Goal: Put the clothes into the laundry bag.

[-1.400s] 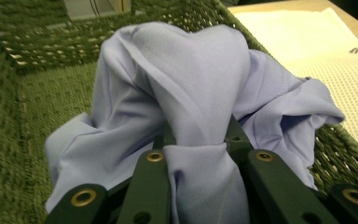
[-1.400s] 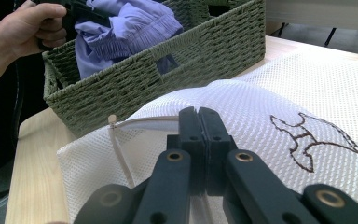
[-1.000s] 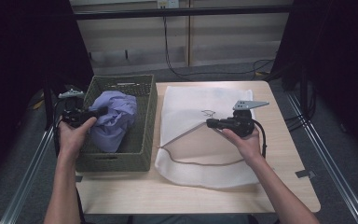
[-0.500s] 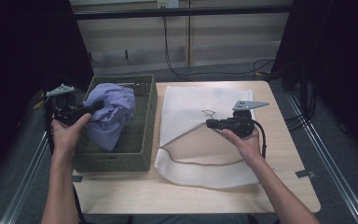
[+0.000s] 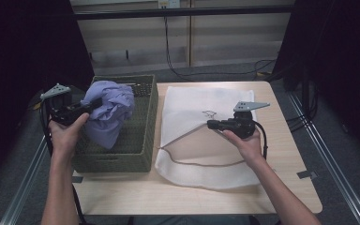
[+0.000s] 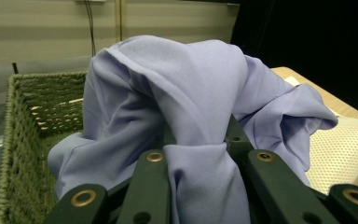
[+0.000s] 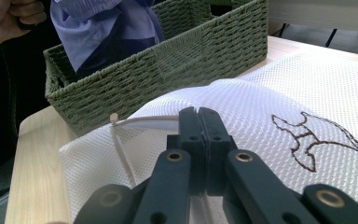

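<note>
Lifting clear of the green wicker basket (image 5: 143, 140) at left of frame, the lilac garment (image 5: 108, 110) now hangs from the clenched left gripper (image 5: 90, 106), while the right gripper (image 5: 211, 124) stays clamped on the white mesh bag's (image 5: 192, 101) raised opening, ready to receive it

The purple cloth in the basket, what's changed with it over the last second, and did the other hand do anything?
The left gripper, shut on the purple cloth, has lifted it up out of the green basket and drawn it a little toward the basket's left side; its lower end still hangs inside. The right gripper stays clamped on the white mesh bag at its opening, and bag and basket have not moved.
</note>
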`<act>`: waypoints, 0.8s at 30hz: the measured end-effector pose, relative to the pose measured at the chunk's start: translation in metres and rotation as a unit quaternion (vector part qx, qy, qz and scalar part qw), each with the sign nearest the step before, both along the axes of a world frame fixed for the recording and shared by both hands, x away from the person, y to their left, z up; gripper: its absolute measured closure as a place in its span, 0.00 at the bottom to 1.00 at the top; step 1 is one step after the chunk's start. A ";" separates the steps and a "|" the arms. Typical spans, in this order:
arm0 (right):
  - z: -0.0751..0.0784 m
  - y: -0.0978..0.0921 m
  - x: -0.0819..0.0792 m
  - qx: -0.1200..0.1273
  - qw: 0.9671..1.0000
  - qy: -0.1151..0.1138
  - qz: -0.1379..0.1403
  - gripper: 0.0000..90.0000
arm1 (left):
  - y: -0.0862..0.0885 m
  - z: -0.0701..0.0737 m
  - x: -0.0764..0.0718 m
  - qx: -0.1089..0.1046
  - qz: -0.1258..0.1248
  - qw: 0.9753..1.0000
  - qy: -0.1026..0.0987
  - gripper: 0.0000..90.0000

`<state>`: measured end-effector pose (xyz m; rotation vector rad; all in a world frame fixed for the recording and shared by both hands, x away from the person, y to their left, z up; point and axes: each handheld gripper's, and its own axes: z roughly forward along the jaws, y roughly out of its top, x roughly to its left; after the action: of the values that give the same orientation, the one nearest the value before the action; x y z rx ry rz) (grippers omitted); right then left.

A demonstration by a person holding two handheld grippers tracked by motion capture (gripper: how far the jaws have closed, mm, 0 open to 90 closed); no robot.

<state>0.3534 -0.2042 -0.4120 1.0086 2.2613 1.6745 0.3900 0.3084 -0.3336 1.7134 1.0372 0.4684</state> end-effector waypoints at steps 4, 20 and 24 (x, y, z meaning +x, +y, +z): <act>0.000 -0.001 0.000 0.001 1.000 -0.001 -0.001 1.00 | 0.000 0.002 -0.001 -0.004 0.003 1.000 -0.006 0.86; 0.002 -0.002 0.000 0.003 1.000 -0.003 -0.002 1.00 | 0.000 0.018 -0.013 -0.024 0.001 0.999 -0.047 0.86; 0.002 -0.002 -0.001 0.002 1.000 -0.002 -0.002 1.00 | 0.000 0.023 -0.017 -0.030 -0.001 0.998 -0.058 0.86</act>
<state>0.3528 -0.2058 -0.4104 1.0086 2.2535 1.6788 0.3735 0.3085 -0.3110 1.6148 0.9573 0.5252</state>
